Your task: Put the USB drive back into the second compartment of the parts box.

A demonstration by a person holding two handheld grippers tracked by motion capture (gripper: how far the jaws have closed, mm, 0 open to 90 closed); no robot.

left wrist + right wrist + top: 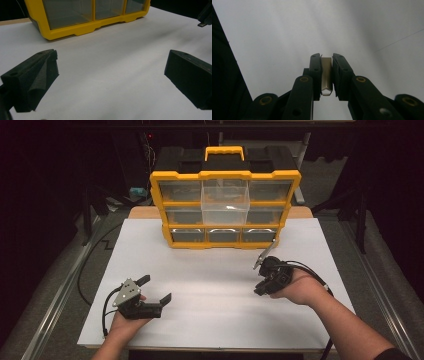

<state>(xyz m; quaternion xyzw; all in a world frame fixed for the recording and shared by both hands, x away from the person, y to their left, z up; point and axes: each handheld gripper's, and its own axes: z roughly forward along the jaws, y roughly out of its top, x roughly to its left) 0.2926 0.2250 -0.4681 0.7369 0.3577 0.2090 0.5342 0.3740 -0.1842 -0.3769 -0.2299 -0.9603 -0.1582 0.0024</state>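
Where the forearms enter at the near edge, the white board (210,285) lies on the table, its near and side edges bare and a wide open stretch running across its middle.

Left gripper (155,290): held in the left hand (125,322) at the near left of the board. Jaws spread wide apart, nothing between them. In the left gripper view the left gripper (110,75) hovers over plain white surface, with free room on to the organizer.

Right gripper (263,257): held in the right hand (295,290) at the right of the board, a little farther in, jaws pointing up toward the organizer's lower right corner. Jaws clamped on a metal strip (264,255). In the right gripper view the right gripper (327,75) pinches the strip (326,75) flat between the pads, its bent end toward the camera; what kind of part it is cannot be told. The two grippers are well apart, bare board between.

Organizer (225,207): yellow frame, clear drawers in three rows, black and yellow handle on top, standing upright at the far middle of the board. One clear drawer (225,202) in the upper middle stands pulled out toward the person. The strip's tip is near the bottom right corner, not touching. In the left gripper view the organizer (82,27) shows its bottom row.

Writing: no readable brand or label.

Beyond: dark floor and stands.
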